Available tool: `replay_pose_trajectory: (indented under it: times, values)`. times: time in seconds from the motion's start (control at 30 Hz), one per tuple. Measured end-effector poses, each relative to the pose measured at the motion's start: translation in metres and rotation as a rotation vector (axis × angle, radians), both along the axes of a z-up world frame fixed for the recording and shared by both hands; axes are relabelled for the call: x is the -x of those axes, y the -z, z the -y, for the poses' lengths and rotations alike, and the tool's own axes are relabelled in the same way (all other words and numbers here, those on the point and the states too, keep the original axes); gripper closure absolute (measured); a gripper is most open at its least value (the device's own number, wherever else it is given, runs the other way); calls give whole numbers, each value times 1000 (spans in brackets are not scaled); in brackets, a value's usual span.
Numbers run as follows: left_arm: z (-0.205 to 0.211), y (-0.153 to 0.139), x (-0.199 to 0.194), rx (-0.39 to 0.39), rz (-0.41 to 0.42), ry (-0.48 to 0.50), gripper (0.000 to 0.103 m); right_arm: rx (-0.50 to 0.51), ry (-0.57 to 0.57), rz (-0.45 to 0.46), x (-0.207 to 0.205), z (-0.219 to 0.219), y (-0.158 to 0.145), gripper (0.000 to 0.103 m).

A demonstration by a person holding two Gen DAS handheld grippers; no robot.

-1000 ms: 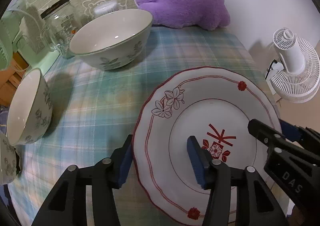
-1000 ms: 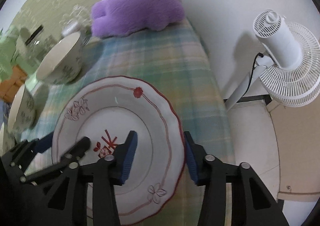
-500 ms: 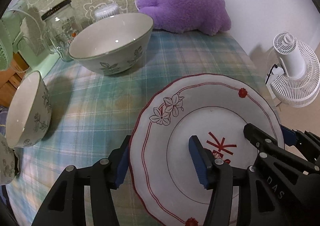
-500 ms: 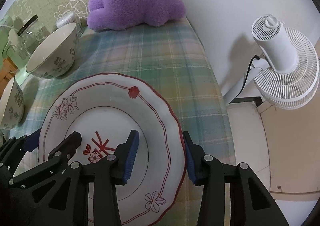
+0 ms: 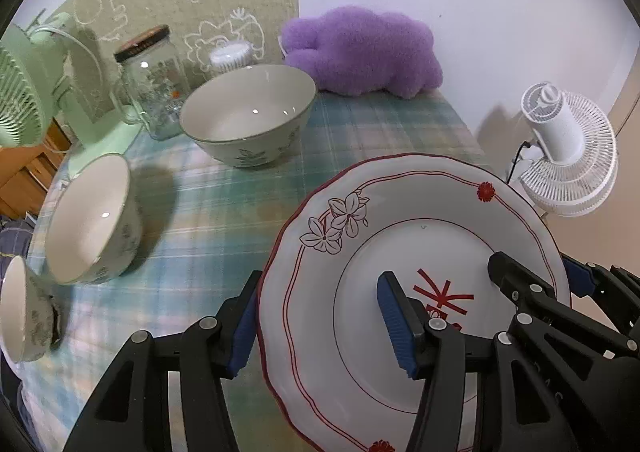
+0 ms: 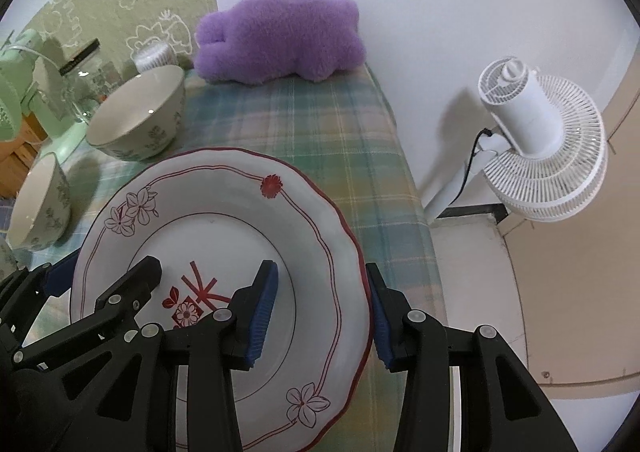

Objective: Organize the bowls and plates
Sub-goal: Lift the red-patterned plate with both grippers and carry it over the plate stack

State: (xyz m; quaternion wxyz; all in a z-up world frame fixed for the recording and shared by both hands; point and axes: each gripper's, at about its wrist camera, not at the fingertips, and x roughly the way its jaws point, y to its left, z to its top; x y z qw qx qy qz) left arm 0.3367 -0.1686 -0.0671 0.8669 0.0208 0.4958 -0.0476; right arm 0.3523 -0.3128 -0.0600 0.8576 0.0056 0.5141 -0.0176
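- Plate point(image 5: 404, 252), white with red trim, sits between both tongs, above the plaid tablecloth point(image 5: 224, 208), near its right edge
- Left gripper point(image 5: 316, 322) clamps the plate's left rim, 1 pad under, 1 on top
- Right gripper point(image 6: 320, 312) clamps the opposite rim the same way
- 2 bowls, big bowl point(image 5: 248, 112) and second bowl point(image 5: 92, 220), lie ahead-left, nearer the left hand – I'd guess the plate heads that way
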Motion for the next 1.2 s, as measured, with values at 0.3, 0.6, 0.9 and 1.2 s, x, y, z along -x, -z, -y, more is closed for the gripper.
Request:
replay_pose_trajectory:
  times: [0.3,0.6,0.9,1.2]
  values:
    - [-17,-37,34,14,56,5,47,6,27,46,41,-19,-38,56]
    - [-39,-63,81,26,98,24,47,15,62,92,88,-42,-72,56]
    - [-55,-78,132,44,143,74,47,17,131,120,146,-59,-88,56]
    - [-54,-79,171,58,145,132,47,38,187,129,198,-62,-95,56]
